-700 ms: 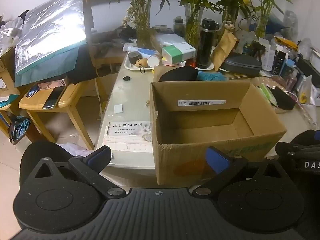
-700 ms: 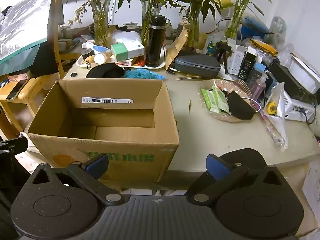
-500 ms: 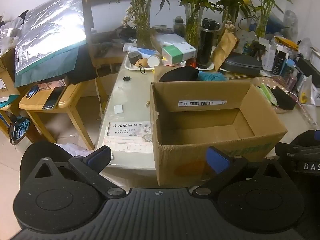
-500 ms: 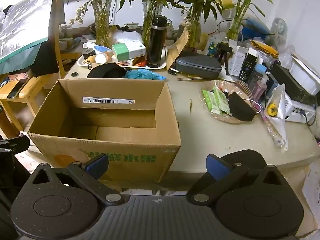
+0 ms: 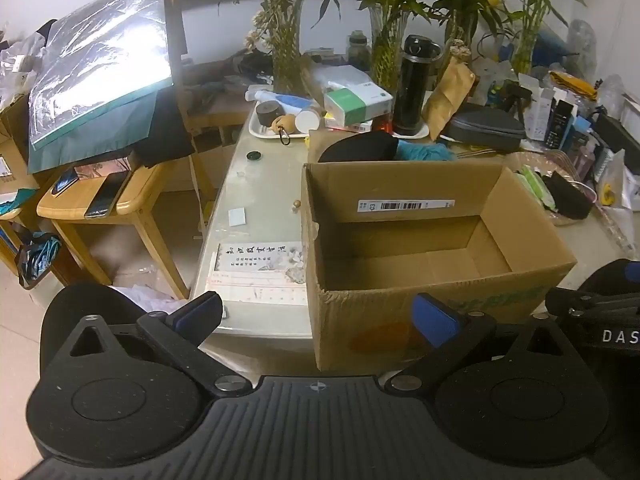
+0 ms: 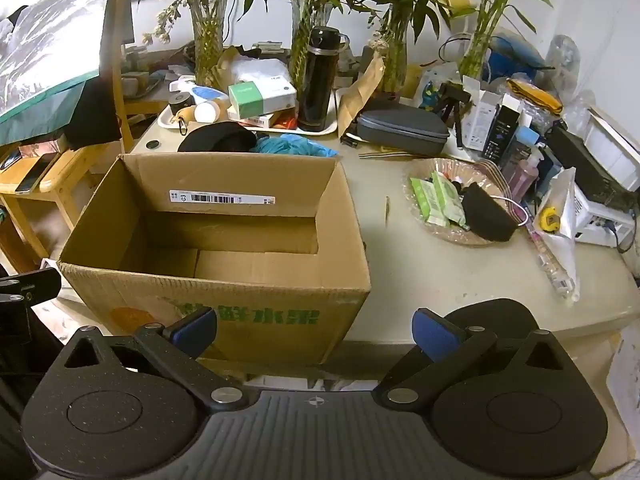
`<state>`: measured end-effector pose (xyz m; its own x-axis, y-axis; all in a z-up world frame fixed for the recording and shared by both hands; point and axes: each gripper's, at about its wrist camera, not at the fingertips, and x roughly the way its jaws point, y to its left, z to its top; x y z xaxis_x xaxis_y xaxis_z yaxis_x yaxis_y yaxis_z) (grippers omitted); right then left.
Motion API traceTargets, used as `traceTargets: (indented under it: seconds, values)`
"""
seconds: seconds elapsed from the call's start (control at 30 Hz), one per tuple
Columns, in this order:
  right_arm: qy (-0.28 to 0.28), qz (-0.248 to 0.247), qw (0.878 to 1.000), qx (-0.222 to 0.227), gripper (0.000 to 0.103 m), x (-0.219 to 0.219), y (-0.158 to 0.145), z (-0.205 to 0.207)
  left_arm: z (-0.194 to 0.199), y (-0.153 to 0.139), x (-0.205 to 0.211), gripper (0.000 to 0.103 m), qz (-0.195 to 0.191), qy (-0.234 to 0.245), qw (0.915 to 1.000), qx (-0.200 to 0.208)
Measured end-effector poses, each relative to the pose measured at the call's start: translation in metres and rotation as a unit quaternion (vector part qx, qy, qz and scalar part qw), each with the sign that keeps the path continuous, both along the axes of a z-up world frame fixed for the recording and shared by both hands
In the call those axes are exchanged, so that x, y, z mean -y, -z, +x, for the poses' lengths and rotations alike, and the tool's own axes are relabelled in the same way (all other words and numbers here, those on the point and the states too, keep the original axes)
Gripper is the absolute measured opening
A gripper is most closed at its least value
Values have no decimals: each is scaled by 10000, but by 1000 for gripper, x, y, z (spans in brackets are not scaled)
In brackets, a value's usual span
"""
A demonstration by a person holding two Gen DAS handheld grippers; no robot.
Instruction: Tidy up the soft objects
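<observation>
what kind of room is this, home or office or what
Most likely a lived-in home room, not a lab: a cluttered table with bamboo plants in glass vases, a tray of toiletries, and a small wooden side table holding phones.

Matt corrugated cardboard box (image 6: pixel 224 312), glossy tabletop (image 6: pixel 432 276)

The cardboard box (image 6: pixel 224 240) stands open at the top, its inside bare — entry from above is unhindered. Behind its far wall the black soft item (image 6: pixel 218 138) and blue cloth (image 6: pixel 294 146) are hemmed in by the tray (image 6: pixel 248 126) and the tall black flask (image 6: pixel 318 80). To the right, a bare strip of desk (image 6: pixel 420 268) is left before the wicker basket (image 6: pixel 452 196) — beyond it, clutter is packed closely.
</observation>
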<state>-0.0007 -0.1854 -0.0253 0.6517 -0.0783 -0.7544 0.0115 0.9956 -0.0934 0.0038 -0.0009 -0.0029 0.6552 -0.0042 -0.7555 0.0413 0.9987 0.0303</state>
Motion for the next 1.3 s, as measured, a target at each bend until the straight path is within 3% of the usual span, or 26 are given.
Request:
traceTargets:
  seconds: [1.3]
  values:
    - [-30, 17, 10000, -18, 103, -1, 0, 3, 0, -5, -4, 103, -7, 46, 10000, 28]
